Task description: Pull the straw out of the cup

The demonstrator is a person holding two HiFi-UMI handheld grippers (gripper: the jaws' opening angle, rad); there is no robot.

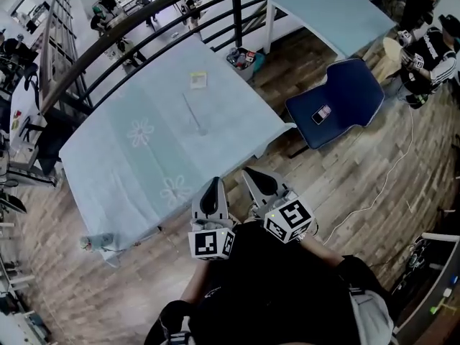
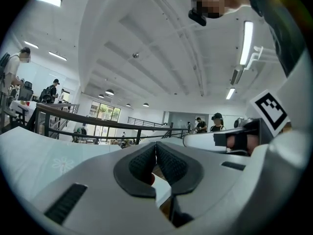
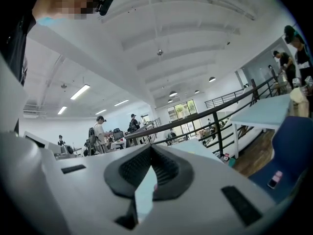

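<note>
Straw [image 1: 192,113], flat on worktop [image 1: 129,171]: probably light, thin, crushable; pinch softly near one end; left tongs [image 2: 156,145], right tongs [image 3: 149,148] closed, empty.

**Left jaws pressed together, nothing between them**

The left gripper [image 2: 156,147] points out level across the room. Its dark ribbed pads [image 2: 172,166] meet at the tips and grip nothing. Just to its right sits the right gripper [image 2: 195,141], with a marker cube [image 2: 270,110] above it and a strapped hand [image 2: 247,142] on its handle. On the left lies a table [image 2: 34,155] under a pale blue cloth printed with a flower. A dark railing [image 2: 98,119] runs behind it. Several people stand far off on both sides, and strip lights [image 2: 246,43] glow on the white ceiling.
</note>
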